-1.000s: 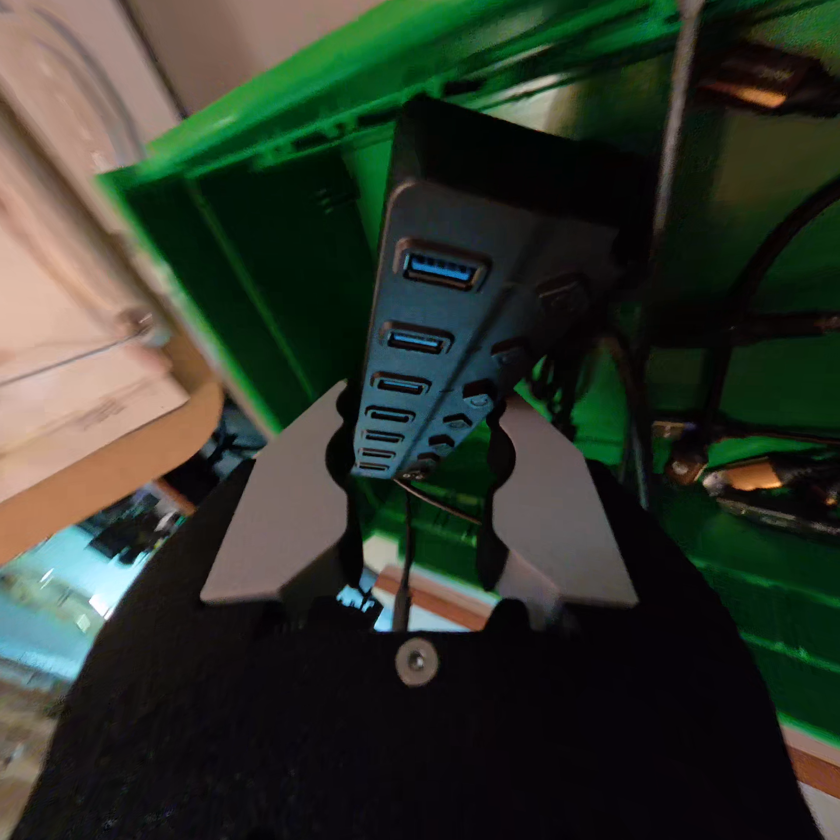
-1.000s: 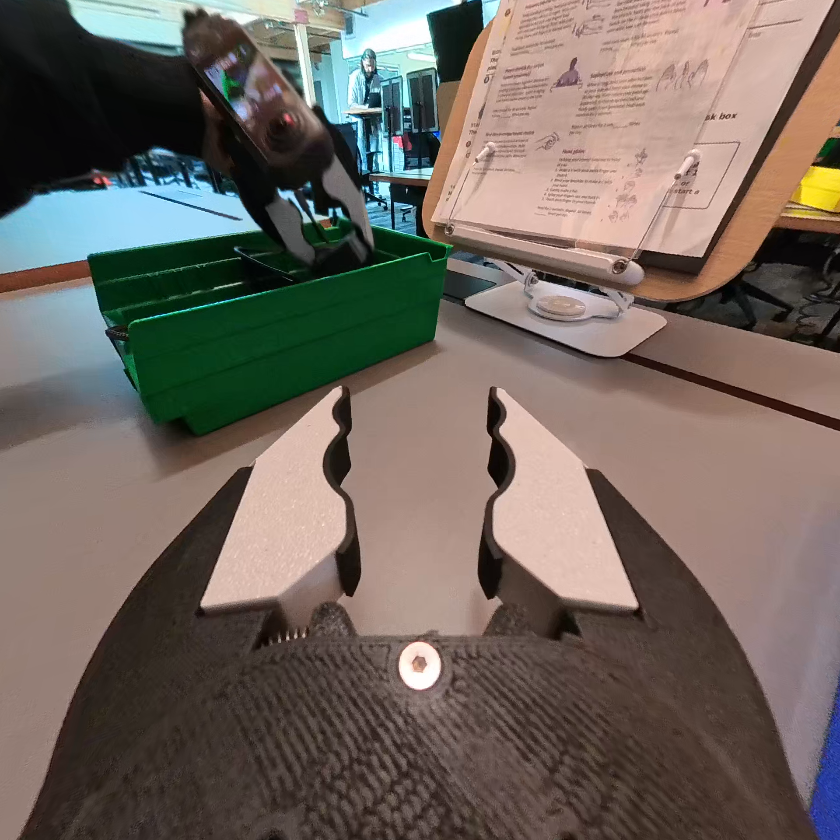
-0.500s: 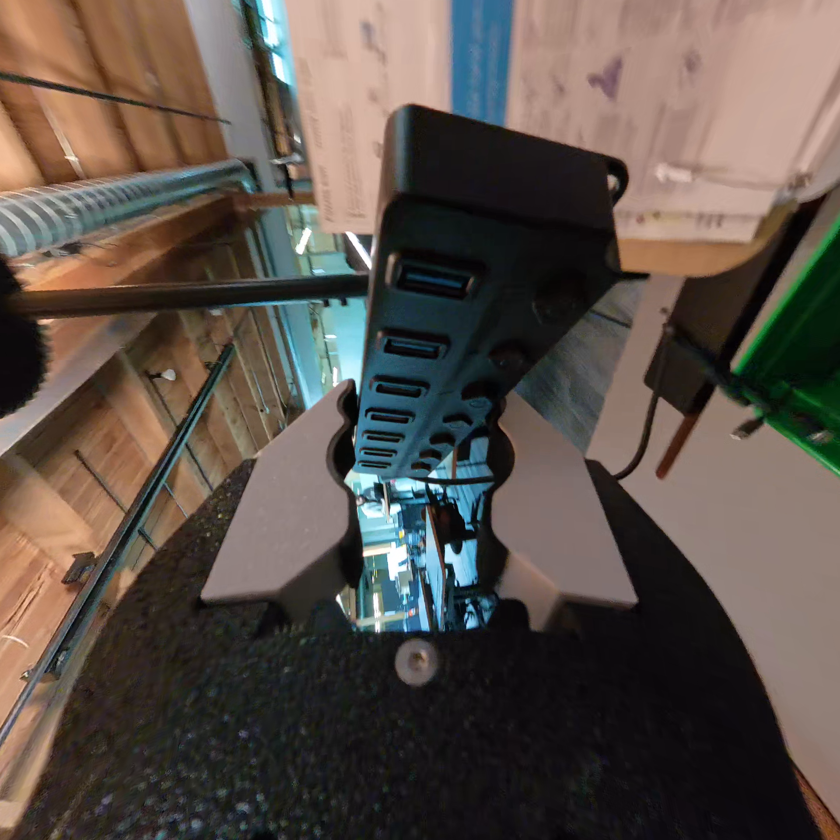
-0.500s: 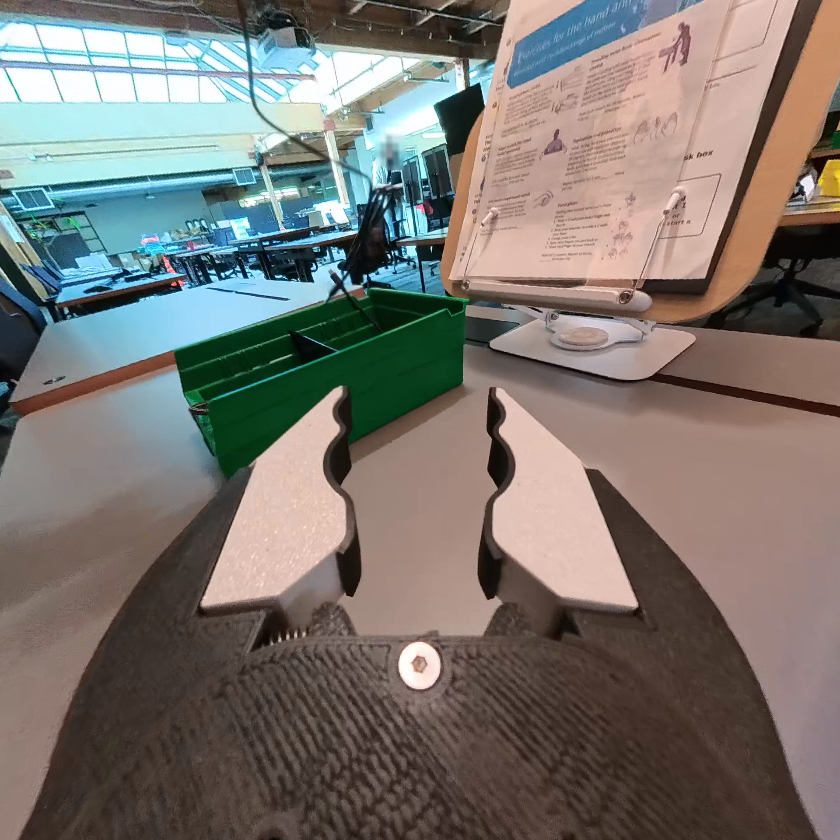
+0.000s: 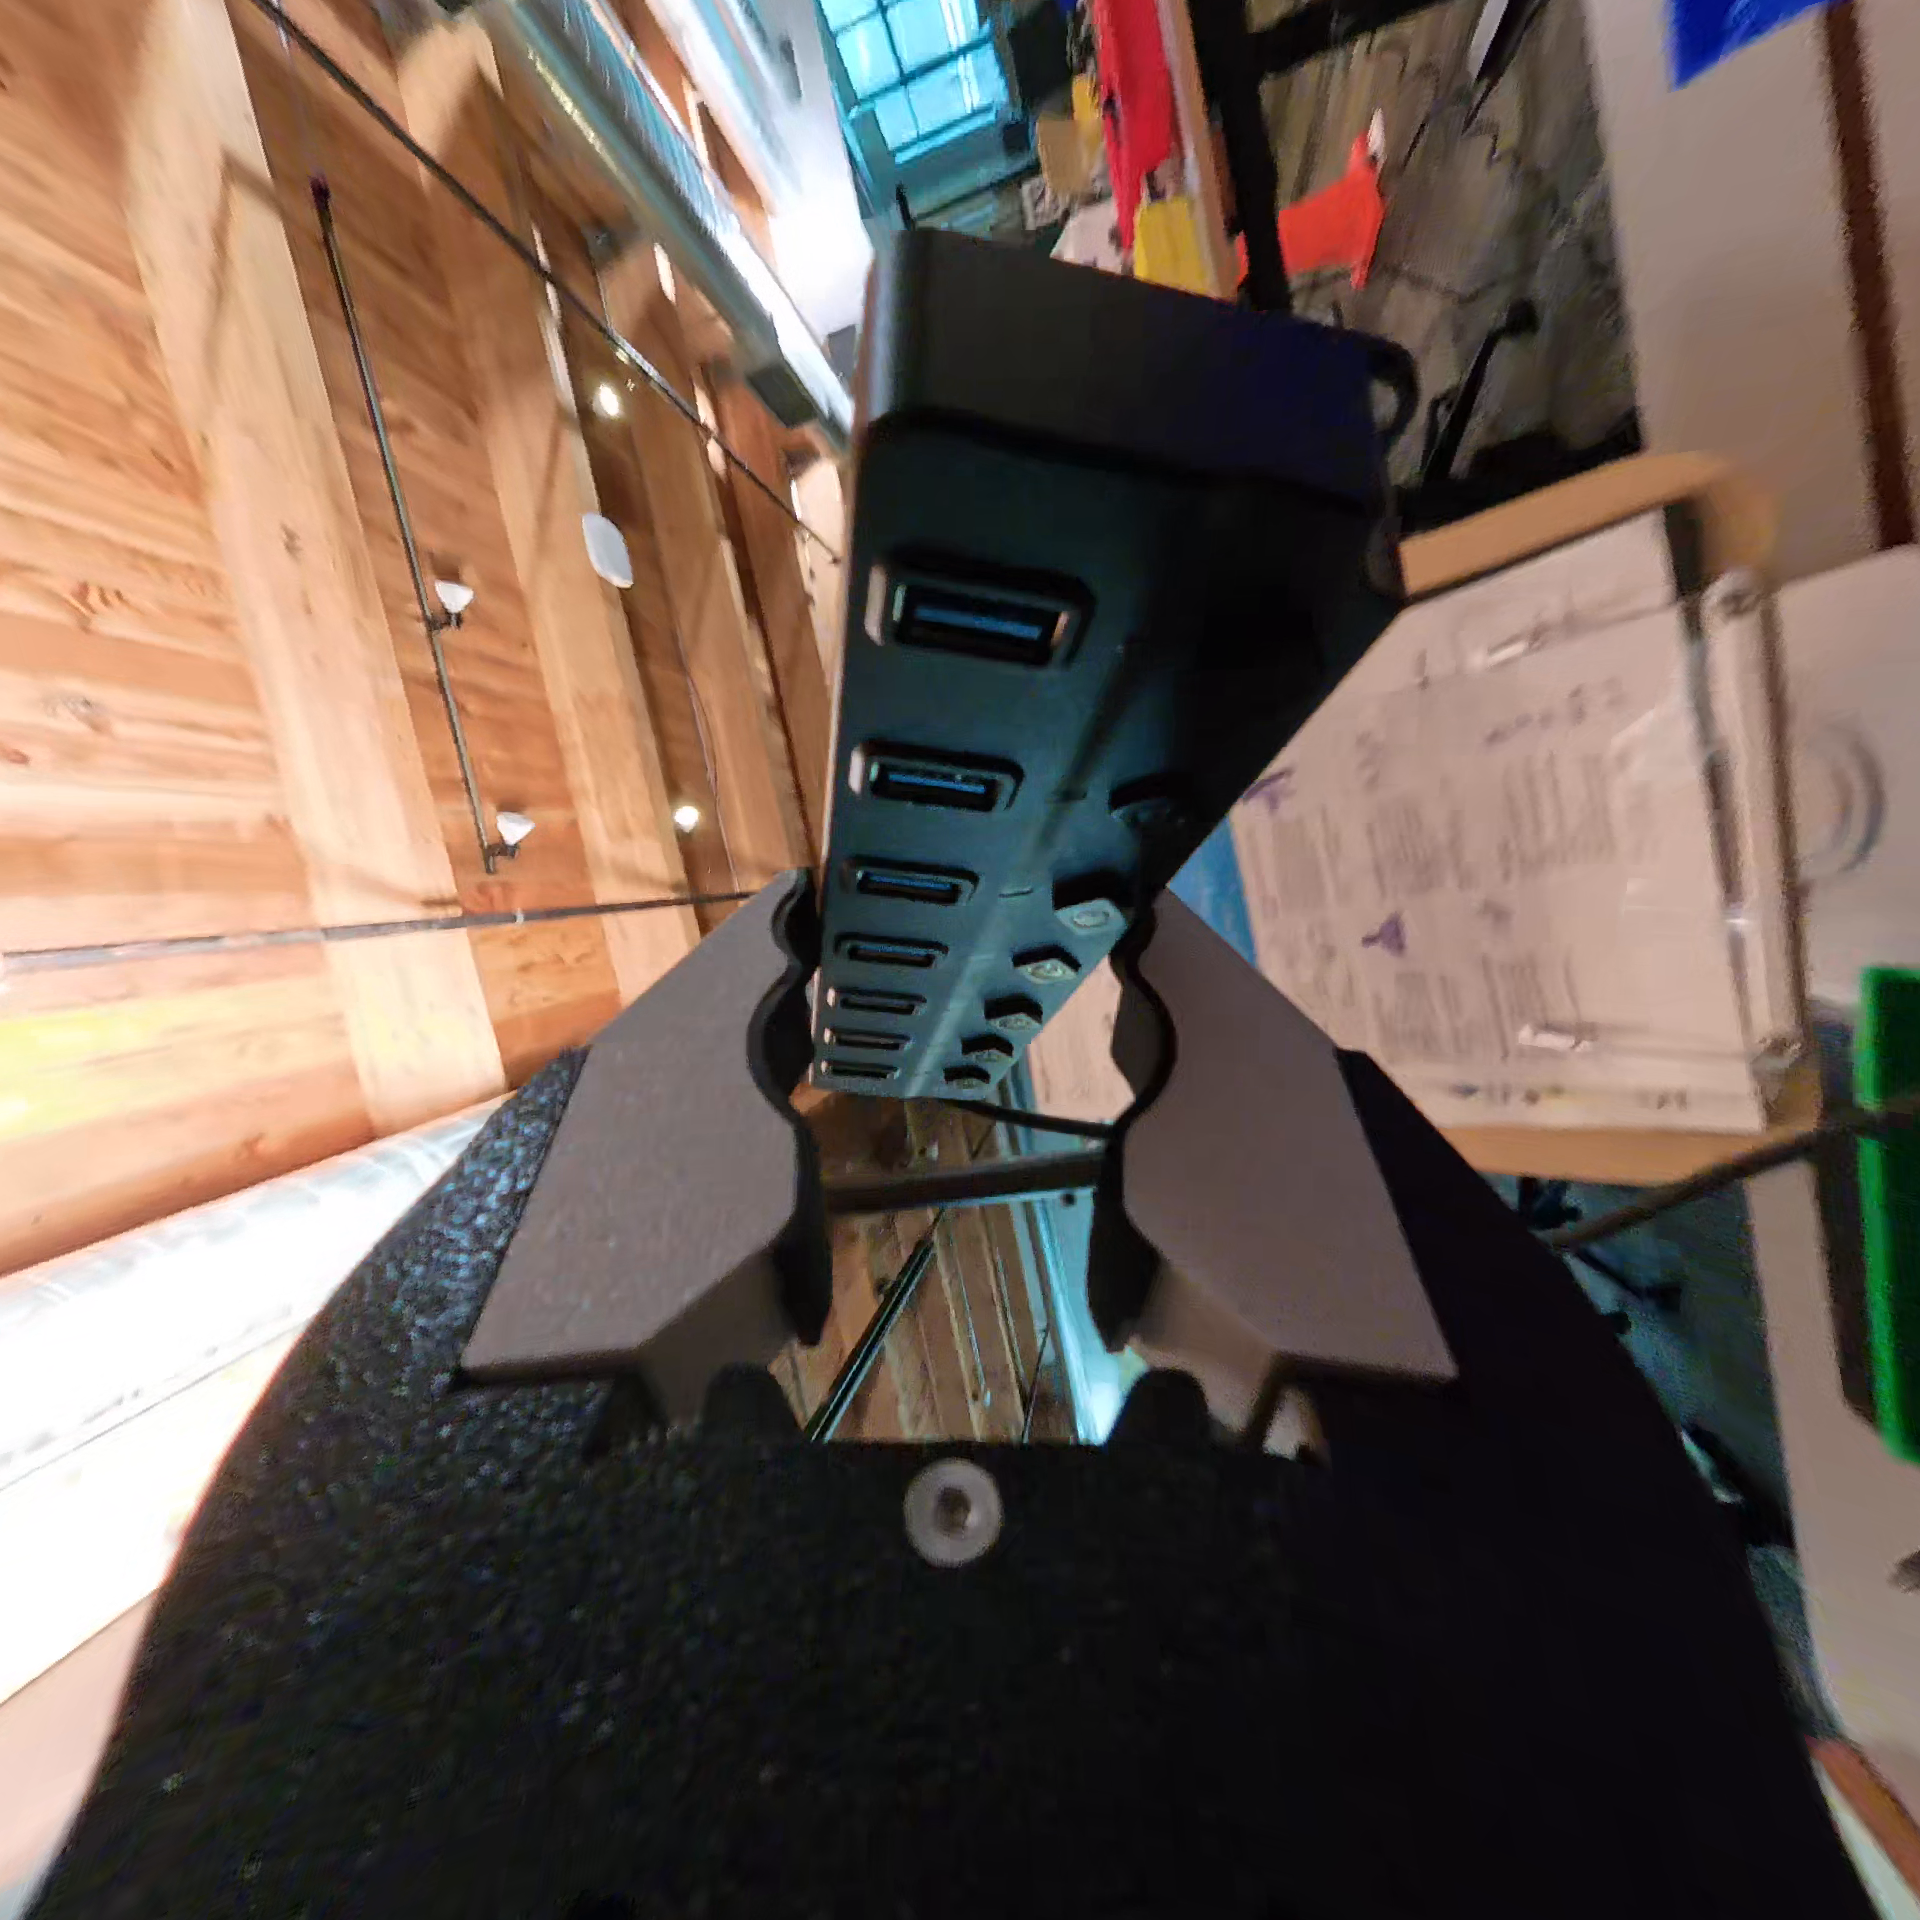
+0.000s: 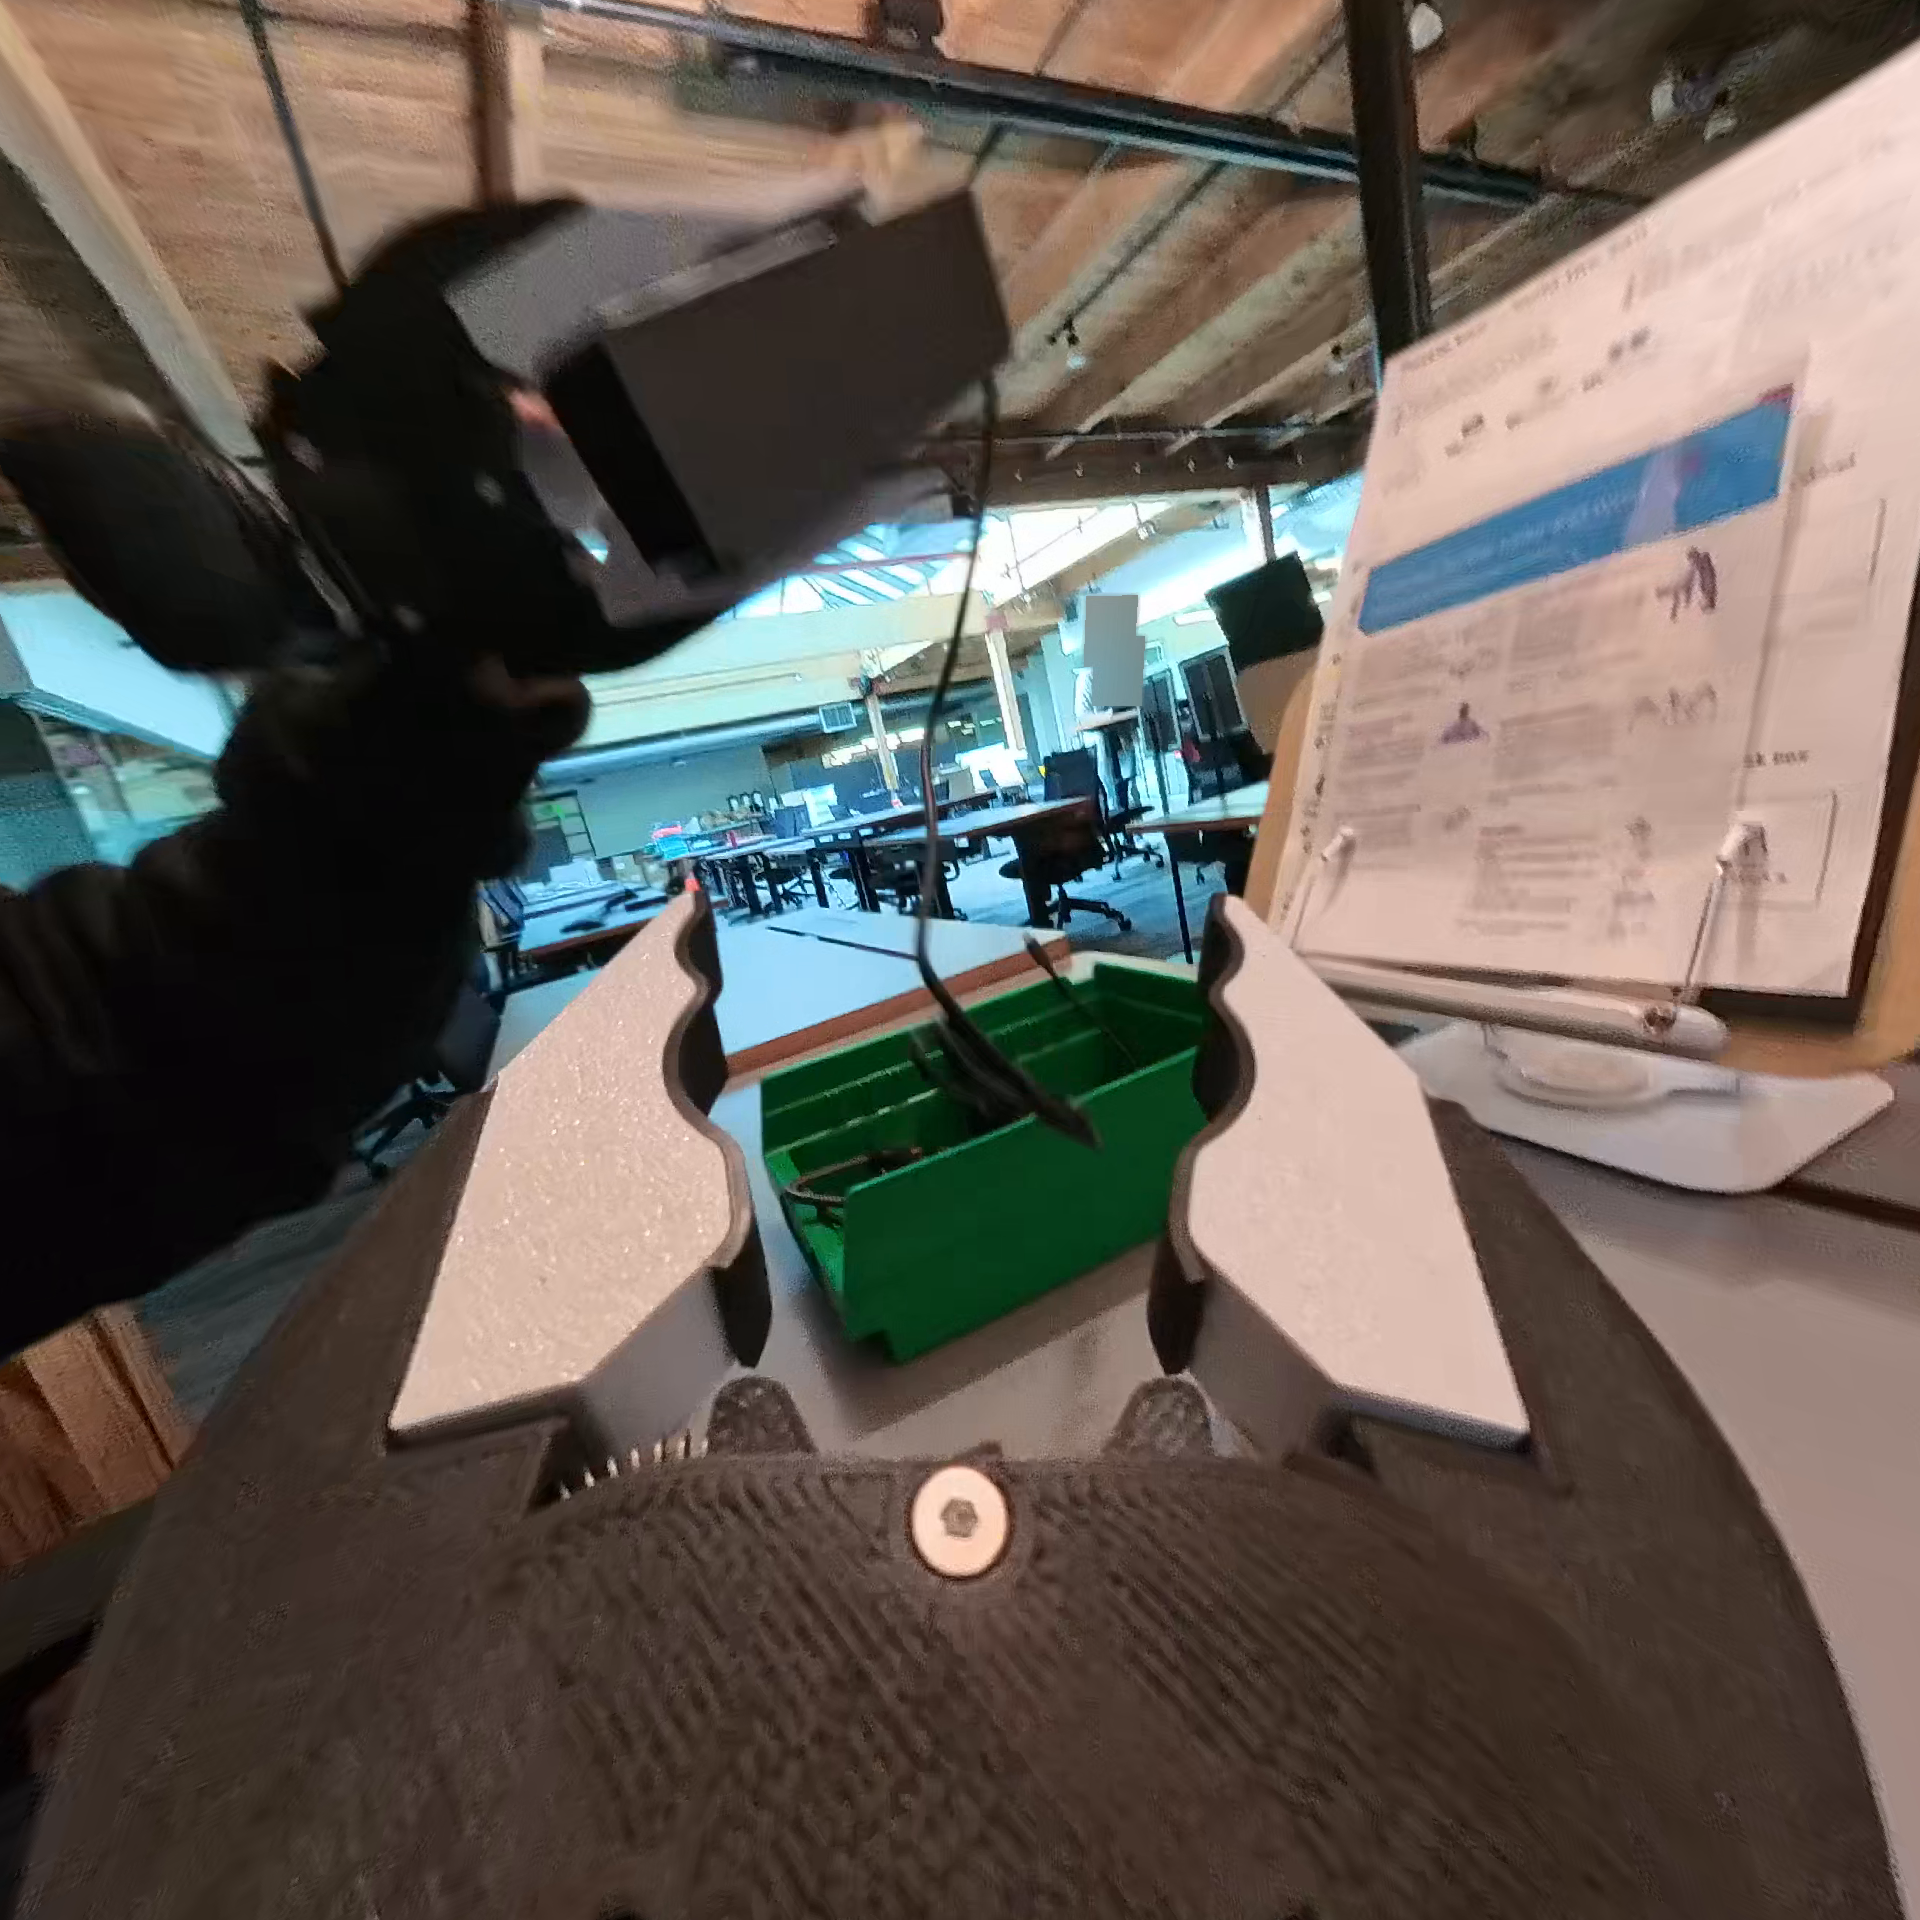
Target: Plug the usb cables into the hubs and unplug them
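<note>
Left wrist view: the left gripper [image 5: 961,997] holds the USB hub [image 5: 1049,665] up in the air. Its grey fingers [image 5: 665,1164] pinch the hub's near end from both sides, and the rest of the hub sticks out past the tips. The hub is a long black box with hard, flat sides. A row of ports runs down its face, with small buttons beside them.

Right wrist view: the right gripper [image 6: 956,1039] has its fingers [image 6: 582,1174] spread wide with nothing between them. Their inner edges are wavy. The hub [image 6: 769,416] is high up on the left, blurry. A thin black cable [image 6: 951,727] hangs from it down into the green plastic bin [image 6: 997,1236] on the grey bench [image 6: 1714,1309].
</note>
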Demonstrator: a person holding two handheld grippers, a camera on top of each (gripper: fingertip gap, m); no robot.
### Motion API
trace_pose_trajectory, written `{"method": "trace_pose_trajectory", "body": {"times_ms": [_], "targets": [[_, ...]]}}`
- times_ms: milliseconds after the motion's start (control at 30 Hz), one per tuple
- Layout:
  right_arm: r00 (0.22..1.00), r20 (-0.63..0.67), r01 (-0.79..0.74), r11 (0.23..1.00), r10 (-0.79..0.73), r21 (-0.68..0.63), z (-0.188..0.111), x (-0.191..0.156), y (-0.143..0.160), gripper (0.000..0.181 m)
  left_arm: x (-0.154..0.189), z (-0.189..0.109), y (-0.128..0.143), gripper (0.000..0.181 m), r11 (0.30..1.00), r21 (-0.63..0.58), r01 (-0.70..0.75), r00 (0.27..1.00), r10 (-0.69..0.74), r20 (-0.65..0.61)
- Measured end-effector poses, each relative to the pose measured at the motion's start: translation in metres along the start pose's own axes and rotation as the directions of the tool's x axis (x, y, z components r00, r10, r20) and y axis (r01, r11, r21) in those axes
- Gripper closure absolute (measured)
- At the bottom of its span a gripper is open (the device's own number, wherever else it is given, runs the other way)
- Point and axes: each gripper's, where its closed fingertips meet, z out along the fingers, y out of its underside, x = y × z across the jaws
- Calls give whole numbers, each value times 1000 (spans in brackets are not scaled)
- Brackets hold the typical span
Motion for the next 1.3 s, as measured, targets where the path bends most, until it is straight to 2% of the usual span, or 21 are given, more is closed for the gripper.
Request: {"method": "trace_pose_trajectory", "body": {"times_ms": [100, 200, 300, 367, 467, 600, 633, 667, 867, 933, 967, 1000, 1033, 1067, 1100, 1133, 1167, 1200, 1233, 1267, 1300], "targets": [[998, -10, 54, 998, -54, 15, -1, -8, -10, 90, 27, 8, -31, 126, 999, 20, 42, 999, -41, -16], [983, -110, 148, 989, -145, 14, -4, 6, -11, 93, 60, 19, -51, 126, 987, 9, 158, 984, -157, -86], [965, -154, 206, 977, -211, -47, -3, 20, 4, 100, 102, 27, -72, 126, 955, 4, 298, 937, -291, -193], [962, -167, 203, 975, -216, -91, 0, 29, 17, 101, 125, 29, -83, 127, 950, -5, 312, 930, -306, -204], [959, -198, 178, 975, -202, -132, 2, 42, 34, 124, 151, 32, -90, 126, 953, -65, 297, 935, -304, -181], [956, -227, 144, 972, -185, -187, 5, 56, 57, 143, 166, 30, -101, 127, 956, -96, 276, 951, -286, -117], [957, -223, 141, 971, -184, -194, 5, 58, 61, 155, 168, 29, -104, 127, 960, -94, 265, 956, -274, -107], [965, -202, 129, 970, -170, -204, 5, 57, 65, 158, 170, 29, -105, 127, 963, -96, 253, 960, -262, -97], [974, -188, 89, 975, -128, -204, 5, 61, 72, 159, 181, 27, -107, 126, 950, -28, 311, 946, -312, -89], [968, -240, 40, 992, -69, -123, 1, 68, 61, 159, 177, 23, -102, 121, 913, -19, 407, 909, -407, -88], [969, -244, 5, 997, -23, -74, -2, 70, 54, 159, 176, 19, -98, 115, 870, -27, 492, 865, -492, -97], [970, -241, -20, 999, 13, -25, -6, 72, 47, 159, 175, 14, -93, 113, 793, -38, 608, 786, -608, -110], [971, -236, -28, 999, 32, 19, -10, 74, 40, 159, 176, 8, -90, 112, 667, -48, 743, 657, -742, -137], [972, -232, -25, 998, 36, 54, -14, 76, 33, 159, 177, 2, -90, 111, 491, -56, 869, 475, -861, -180], [974, -223, -11, 997, 27, 72, -16, 76, 29, 159, 176, -4, -93, 111, 275, -64, 959, 253, -938, -238], [978, -210, 10, 997, 7, 80, -17, 74, 27, 159, 173, -9, -97, 110, 42, -81, 996, 15, -954, -300], [978, -206, 36, 996, -19, 81, -18, 72, 26, 159, 168, -12, -97, 109, -182, -116, 976, -211, -915, -343], [977, -207, 65, 995, -49, 76, -17, 70, 26, 159, 163, -12, -94, 105, -371, -161, 915, -404, -837, -369], [975, -204, 103, 993, -87, 66, -15, 67, 27, 159, 157, -11, -91, 100, -518, -202, 831, -553, -736, -391], [969, -201, 159, 986, -145, 55, -12, 62, 27, 159, 152, -10, -88, 100, -625, -241, 742, -662, -630, -406], [953, -201, 242, 969, -228, 45, -10, 56, 27, 158, 147, -8, -87, 99, -693, -280, 664, -734, -533, -420]]}}
